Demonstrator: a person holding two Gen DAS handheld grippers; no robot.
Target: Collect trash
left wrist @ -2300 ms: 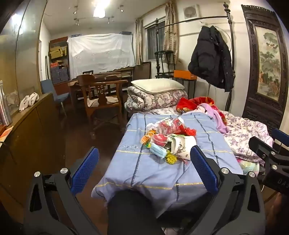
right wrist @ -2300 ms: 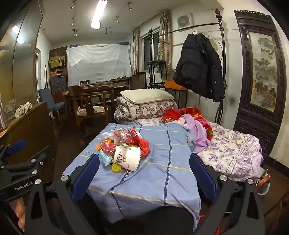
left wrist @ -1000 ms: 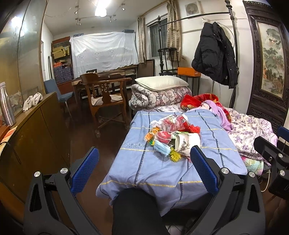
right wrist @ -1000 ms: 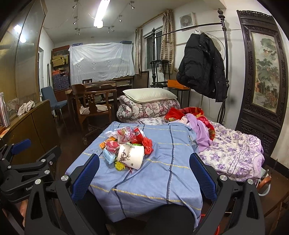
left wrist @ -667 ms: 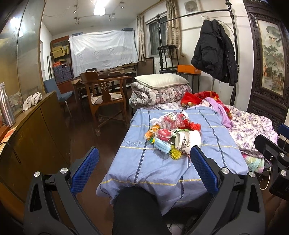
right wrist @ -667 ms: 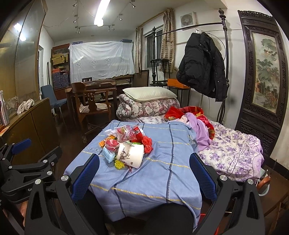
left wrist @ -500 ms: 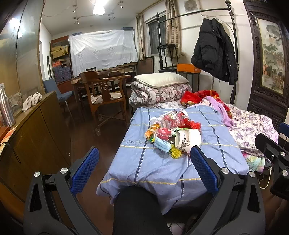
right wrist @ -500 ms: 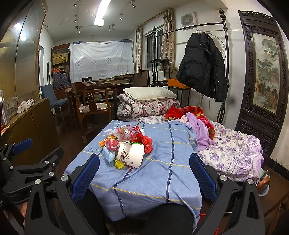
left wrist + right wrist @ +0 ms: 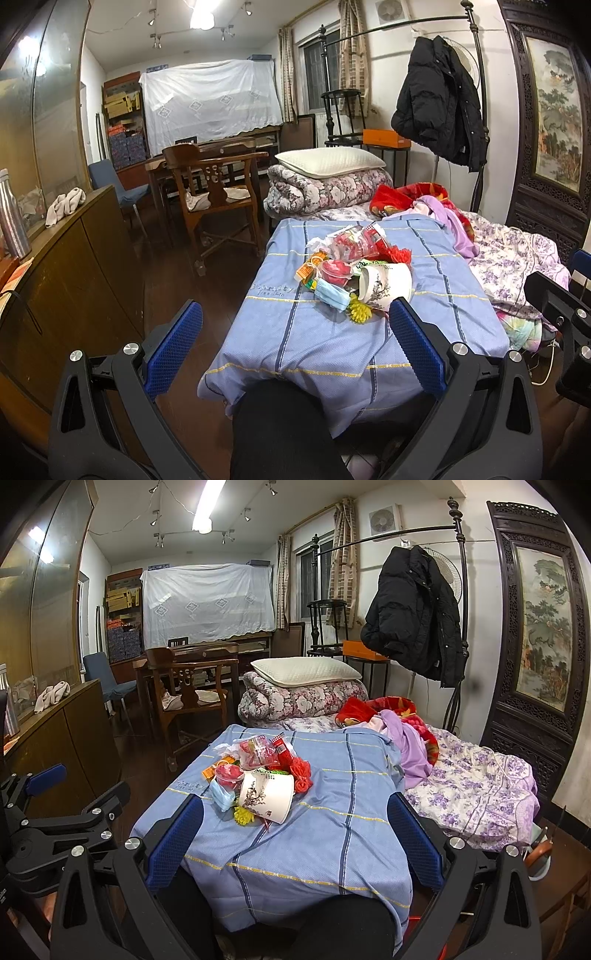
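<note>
A pile of trash [image 9: 354, 271] lies on the blue striped bedspread [image 9: 332, 343]: a white paper cup on its side [image 9: 386, 286], a blue face mask [image 9: 332, 293], red wrappers [image 9: 356, 245], a yellow bit [image 9: 360, 313]. The pile also shows in the right wrist view [image 9: 262, 775]. My left gripper [image 9: 295, 343] is open and empty, well short of the pile. My right gripper [image 9: 295, 830] is open and empty, also short of it.
A wooden sideboard [image 9: 66, 266] runs along the left. A wooden chair [image 9: 218, 199] stands beyond the bed. Folded quilt and pillow [image 9: 328, 177] lie at the bed's far end. Clothes [image 9: 406, 738] and a floral sheet [image 9: 472, 786] lie on the right. A dark knee shows below.
Both views have drawn back and risen slightly; the trash pile sits a little farther off. Both grippers stay open.
</note>
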